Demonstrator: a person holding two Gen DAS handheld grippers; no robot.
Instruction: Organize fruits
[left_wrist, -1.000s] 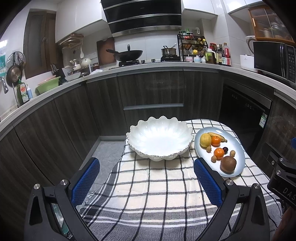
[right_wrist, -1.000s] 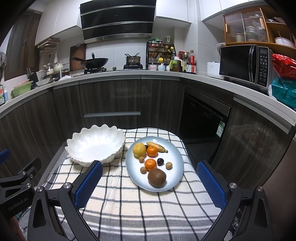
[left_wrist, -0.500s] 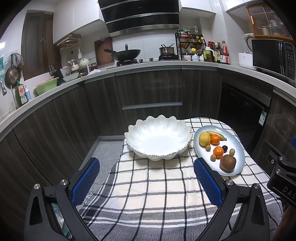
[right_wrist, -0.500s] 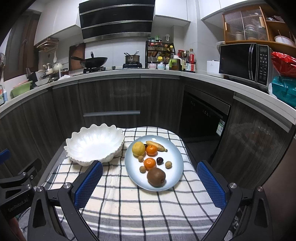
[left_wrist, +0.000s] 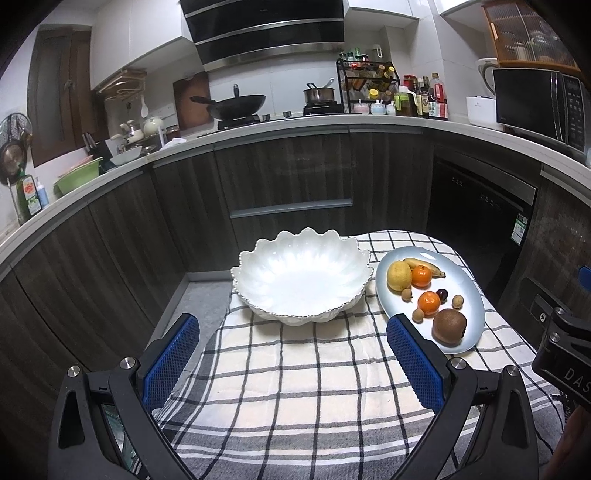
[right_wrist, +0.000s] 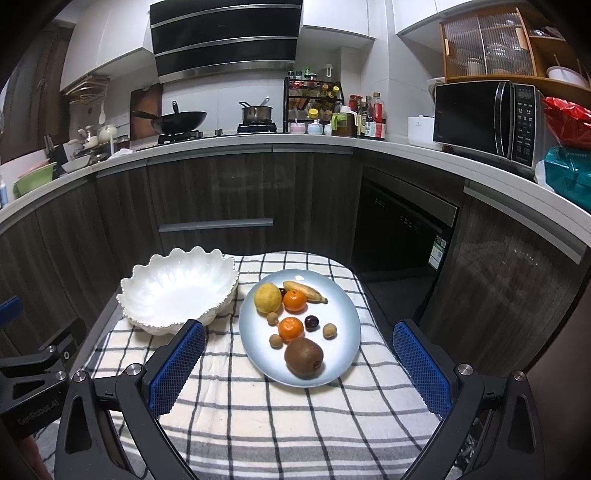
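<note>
The fruit is all sitting on a pale blue plate (right_wrist: 343, 295): a yellow lemon (right_wrist: 267, 298) and a small banana (right_wrist: 305, 291) at the far side, one tangerine (right_wrist: 294, 300) between them, a second tangerine (right_wrist: 290, 328) nearer the middle, a dark plum (right_wrist: 311, 321), three little tan longans (right_wrist: 329, 330) scattered around, and a brown kiwi (right_wrist: 303, 357) lying closest to me. Just beside the plate, to its left, a white scalloped bowl (left_wrist: 301, 280) is standing with nothing in it.

Both dishes are resting on a checked cloth (left_wrist: 295, 391) that is covering the small worktop. Dark wood cabinets (right_wrist: 218, 192) are curving around behind it under a white counter, which is carrying a wok (right_wrist: 177, 121), a pot, a spice rack (right_wrist: 314, 105) and a microwave (right_wrist: 484, 118).

I am holding my left tool (left_wrist: 293, 360) low over the cloth, facing the bowl, its blue fingers (left_wrist: 170, 360) spread wide apart and gripping nothing. I am keeping my right tool (right_wrist: 299, 365) level in front of the plate, fingers (right_wrist: 421, 365) likewise wide apart, with the kiwi lying between them and a little beyond.
</note>
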